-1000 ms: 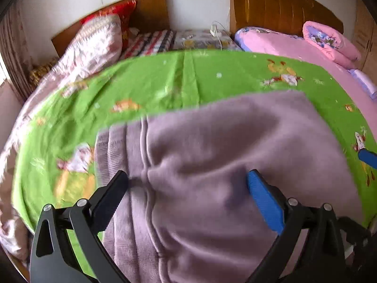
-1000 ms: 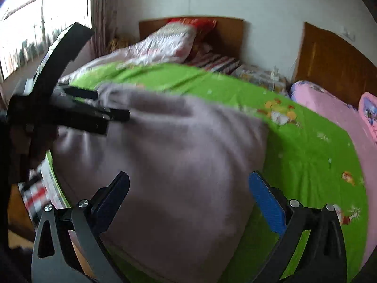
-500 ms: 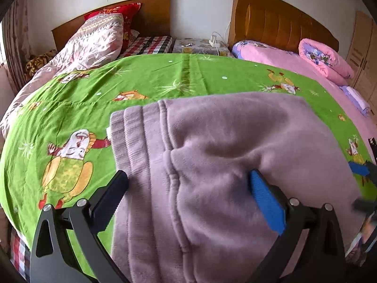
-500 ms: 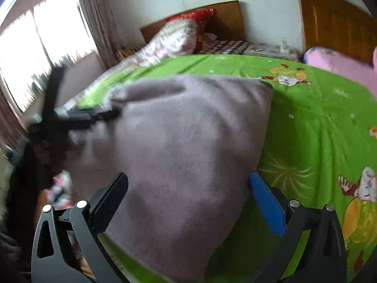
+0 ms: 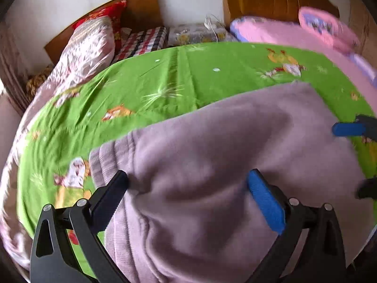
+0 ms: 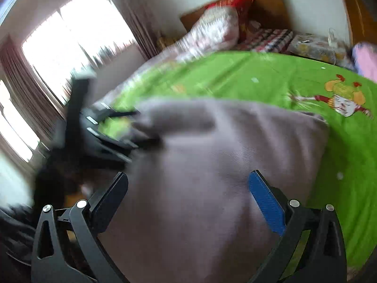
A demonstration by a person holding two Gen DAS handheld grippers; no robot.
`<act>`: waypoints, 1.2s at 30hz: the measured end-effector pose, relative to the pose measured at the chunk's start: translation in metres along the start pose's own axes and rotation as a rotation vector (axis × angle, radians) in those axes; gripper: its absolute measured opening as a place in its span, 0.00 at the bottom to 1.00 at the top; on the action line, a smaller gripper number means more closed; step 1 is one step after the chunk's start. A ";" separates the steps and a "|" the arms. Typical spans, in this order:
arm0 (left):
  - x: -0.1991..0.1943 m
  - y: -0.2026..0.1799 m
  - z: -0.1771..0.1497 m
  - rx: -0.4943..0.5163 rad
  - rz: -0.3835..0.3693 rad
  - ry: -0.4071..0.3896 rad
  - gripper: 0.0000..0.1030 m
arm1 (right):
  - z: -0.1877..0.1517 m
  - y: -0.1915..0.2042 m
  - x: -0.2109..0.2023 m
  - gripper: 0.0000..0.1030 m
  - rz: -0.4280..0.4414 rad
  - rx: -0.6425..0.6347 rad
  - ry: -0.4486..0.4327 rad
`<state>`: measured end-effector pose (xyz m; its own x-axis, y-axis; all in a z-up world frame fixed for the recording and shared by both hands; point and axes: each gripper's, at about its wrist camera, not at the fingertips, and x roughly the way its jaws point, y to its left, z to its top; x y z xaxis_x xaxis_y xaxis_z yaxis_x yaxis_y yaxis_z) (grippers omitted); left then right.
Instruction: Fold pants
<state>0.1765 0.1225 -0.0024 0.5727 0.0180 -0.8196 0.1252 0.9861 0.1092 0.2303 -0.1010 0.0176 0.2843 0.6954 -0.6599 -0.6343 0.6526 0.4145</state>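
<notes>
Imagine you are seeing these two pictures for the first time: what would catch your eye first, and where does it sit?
The mauve pants fill the foreground of both views, lying in a soft heap on the bright green cartoon-print bedsheet. The left gripper and the right gripper both stand wide open over the fabric. At the far left of the bed a pink floral quilt is piled against the wooden headboard.

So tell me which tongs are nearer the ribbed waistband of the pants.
Left. The left tongs straddle the pants right beside the ribbed waistband; the right tongs are over the plain fabric, further along.
</notes>
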 end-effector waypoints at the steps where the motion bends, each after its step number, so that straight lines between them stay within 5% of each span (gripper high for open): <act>1: 0.000 0.009 -0.003 -0.033 -0.011 -0.002 0.99 | -0.001 -0.004 -0.005 0.95 0.003 0.012 -0.022; 4: 0.004 0.032 -0.013 -0.147 -0.079 -0.008 0.99 | 0.003 -0.022 -0.024 0.96 -0.195 0.114 -0.071; 7: 0.006 0.038 -0.013 -0.188 -0.100 -0.020 0.99 | 0.024 -0.034 -0.027 0.96 -0.031 0.182 -0.130; 11: 0.009 0.042 -0.011 -0.190 -0.124 -0.011 0.99 | 0.054 -0.025 0.028 0.96 0.063 0.123 0.012; 13: 0.010 0.046 -0.013 -0.199 -0.138 -0.014 0.99 | 0.057 -0.035 0.048 0.95 -0.022 0.125 0.087; 14: 0.009 0.046 -0.013 -0.207 -0.141 -0.017 0.99 | 0.057 -0.045 0.050 0.95 -0.050 0.132 0.059; 17: 0.008 0.048 -0.016 -0.218 -0.133 -0.021 0.99 | 0.051 -0.067 0.029 0.94 0.050 0.235 -0.116; 21: 0.008 0.050 -0.016 -0.228 -0.140 -0.012 0.99 | 0.045 -0.089 0.009 0.96 -0.096 0.298 -0.230; 24: -0.005 0.052 -0.009 -0.222 -0.123 0.009 0.98 | 0.042 -0.098 0.000 0.96 0.076 0.349 -0.290; 27: -0.029 0.054 0.010 -0.228 -0.196 -0.042 0.98 | 0.045 -0.089 0.007 0.96 0.219 0.320 -0.232; 31: -0.030 0.029 0.037 -0.099 -0.229 -0.062 0.98 | 0.045 -0.079 0.021 0.96 0.195 0.270 -0.142; 36: 0.038 0.012 0.038 0.030 -0.202 0.077 0.98 | 0.041 -0.079 0.022 0.96 0.209 0.278 -0.120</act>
<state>0.2308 0.1285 -0.0107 0.4704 -0.1659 -0.8667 0.2563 0.9655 -0.0457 0.3160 -0.1252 -0.0039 0.2618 0.8420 -0.4717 -0.4723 0.5380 0.6982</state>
